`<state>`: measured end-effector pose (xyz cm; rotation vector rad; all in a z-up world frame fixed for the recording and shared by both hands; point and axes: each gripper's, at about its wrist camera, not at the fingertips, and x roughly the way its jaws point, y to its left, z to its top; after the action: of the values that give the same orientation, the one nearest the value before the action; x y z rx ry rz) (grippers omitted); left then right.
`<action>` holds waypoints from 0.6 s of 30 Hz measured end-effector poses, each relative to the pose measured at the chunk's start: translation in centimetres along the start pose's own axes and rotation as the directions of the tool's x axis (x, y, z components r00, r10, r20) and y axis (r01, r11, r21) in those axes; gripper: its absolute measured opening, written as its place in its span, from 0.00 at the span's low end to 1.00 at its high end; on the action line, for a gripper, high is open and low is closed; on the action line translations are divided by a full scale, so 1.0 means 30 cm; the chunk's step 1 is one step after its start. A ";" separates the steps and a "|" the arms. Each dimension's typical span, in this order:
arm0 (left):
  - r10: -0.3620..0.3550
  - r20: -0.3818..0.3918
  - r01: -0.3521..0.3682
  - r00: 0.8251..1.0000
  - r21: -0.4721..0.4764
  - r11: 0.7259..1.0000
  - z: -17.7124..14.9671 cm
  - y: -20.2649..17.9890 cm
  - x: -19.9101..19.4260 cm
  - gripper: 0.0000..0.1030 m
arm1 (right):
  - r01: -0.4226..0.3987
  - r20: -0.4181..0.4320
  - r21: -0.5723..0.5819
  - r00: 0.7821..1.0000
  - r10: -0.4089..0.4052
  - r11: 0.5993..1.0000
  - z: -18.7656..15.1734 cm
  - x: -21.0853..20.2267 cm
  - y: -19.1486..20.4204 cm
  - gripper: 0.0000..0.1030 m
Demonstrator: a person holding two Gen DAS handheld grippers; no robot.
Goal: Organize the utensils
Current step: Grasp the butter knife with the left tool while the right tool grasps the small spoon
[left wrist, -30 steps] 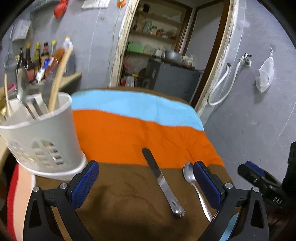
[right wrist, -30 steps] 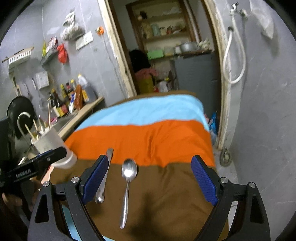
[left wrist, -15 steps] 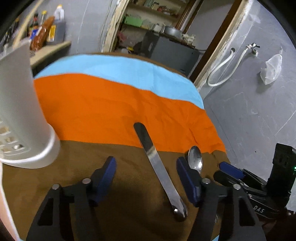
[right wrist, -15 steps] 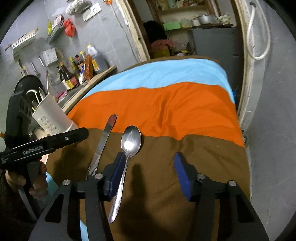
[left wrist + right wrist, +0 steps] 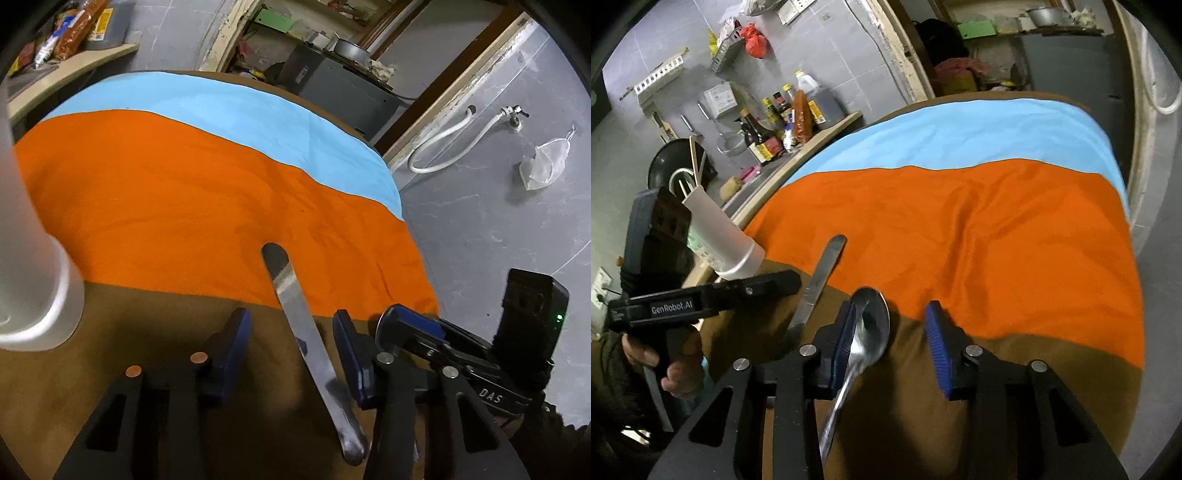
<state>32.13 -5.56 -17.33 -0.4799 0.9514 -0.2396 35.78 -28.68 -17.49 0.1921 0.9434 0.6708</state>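
Left gripper (image 5: 290,347): open, straddling knife (image 5: 295,314) — should close squarely mid-blade.
Right gripper (image 5: 890,343): open over spoon (image 5: 870,332) — needed centring.

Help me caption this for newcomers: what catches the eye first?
The striped cloth, blue, orange and brown, fills both views. On its brown band the left gripper straddles a butter knife, and the right gripper brackets a spoon, both open. A white utensil holder stands at the cloth's left edge.
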 end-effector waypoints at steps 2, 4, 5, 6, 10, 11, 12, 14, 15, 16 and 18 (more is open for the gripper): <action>-0.012 -0.002 0.012 1.000 -0.014 1.000 0.012 0.009 0.007 0.36 | -0.022 -0.012 -0.006 1.000 0.022 1.000 0.005 0.018 0.003 0.27; -0.016 -0.002 0.016 1.000 -0.019 1.000 0.016 0.012 0.012 0.34 | -0.054 -0.025 -0.015 0.998 0.053 0.998 0.007 0.032 0.012 0.24; -0.016 -0.002 0.016 1.000 -0.018 1.000 0.017 0.011 0.014 0.33 | -0.062 -0.031 -0.016 0.998 0.061 0.998 0.006 0.036 0.008 0.19; -0.016 -0.003 0.016 1.000 -0.018 1.000 0.017 0.009 0.016 0.33 | -0.072 -0.039 -0.018 0.997 0.071 0.997 0.005 0.040 0.011 0.17; -0.021 -0.010 0.021 1.000 -0.022 1.000 0.025 0.013 0.022 0.33 | -0.085 -0.049 -0.038 0.995 0.083 0.996 -0.001 0.037 0.016 0.09; -0.021 -0.011 0.021 1.000 -0.022 1.000 0.026 0.013 0.022 0.33 | -0.085 -0.047 -0.043 0.995 0.083 0.995 -0.002 0.032 0.016 0.06; -0.021 -0.012 0.020 1.000 -0.019 1.000 0.026 0.012 0.024 0.33 | -0.086 -0.045 -0.046 0.995 0.084 0.995 -0.002 0.029 0.018 0.05; -0.018 -0.019 0.017 1.000 -0.008 1.000 0.029 0.009 0.025 0.33 | -0.075 -0.034 -0.057 0.997 0.073 0.996 -0.003 0.016 0.022 0.04; -0.015 -0.023 0.015 1.000 0.000 1.000 0.032 0.006 0.029 0.31 | -0.065 -0.028 -0.060 0.998 0.064 0.996 -0.004 0.007 0.024 0.04; -0.011 -0.029 0.011 1.000 0.008 1.000 0.035 0.004 0.034 0.30 | -0.055 -0.022 -0.060 0.998 0.054 0.997 -0.005 -0.003 0.024 0.03; -0.007 -0.041 0.007 0.999 0.011 1.000 0.043 0.000 0.042 0.23 | -0.041 -0.012 -0.054 0.999 0.040 0.998 -0.004 -0.023 0.013 0.03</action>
<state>33.90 -5.68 -17.60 -0.4692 0.9880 -0.2619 35.23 -28.82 -16.91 0.1598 0.9323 0.7346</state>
